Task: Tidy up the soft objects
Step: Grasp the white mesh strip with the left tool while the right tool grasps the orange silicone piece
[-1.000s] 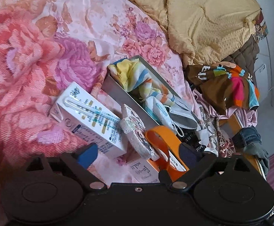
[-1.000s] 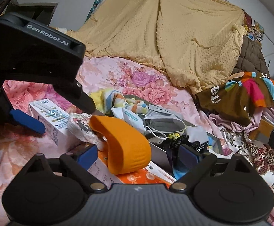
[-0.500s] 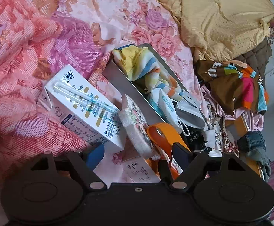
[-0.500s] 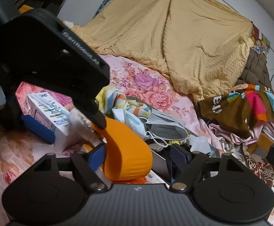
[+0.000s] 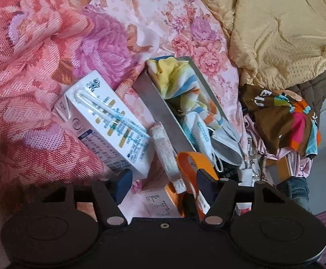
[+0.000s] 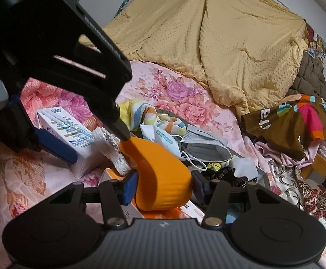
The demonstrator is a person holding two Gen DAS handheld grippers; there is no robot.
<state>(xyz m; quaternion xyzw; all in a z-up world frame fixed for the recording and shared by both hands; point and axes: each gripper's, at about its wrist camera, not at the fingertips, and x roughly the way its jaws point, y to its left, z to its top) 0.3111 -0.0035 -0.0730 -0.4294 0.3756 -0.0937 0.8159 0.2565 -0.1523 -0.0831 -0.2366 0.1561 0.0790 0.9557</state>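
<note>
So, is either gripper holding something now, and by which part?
The right gripper, jaws just closing, clamps the orange curved piece across its near end. The left gripper, also closing, grips nothing yet.

Black hand-held gripper [image 6: 163,187], blue fingertip pads [image 6: 130,187], silver pivot screws, ribbed grey housing.

Floral bed [image 5: 39,67]: carton [image 5: 104,125], tin [image 5: 160,109]
</note>
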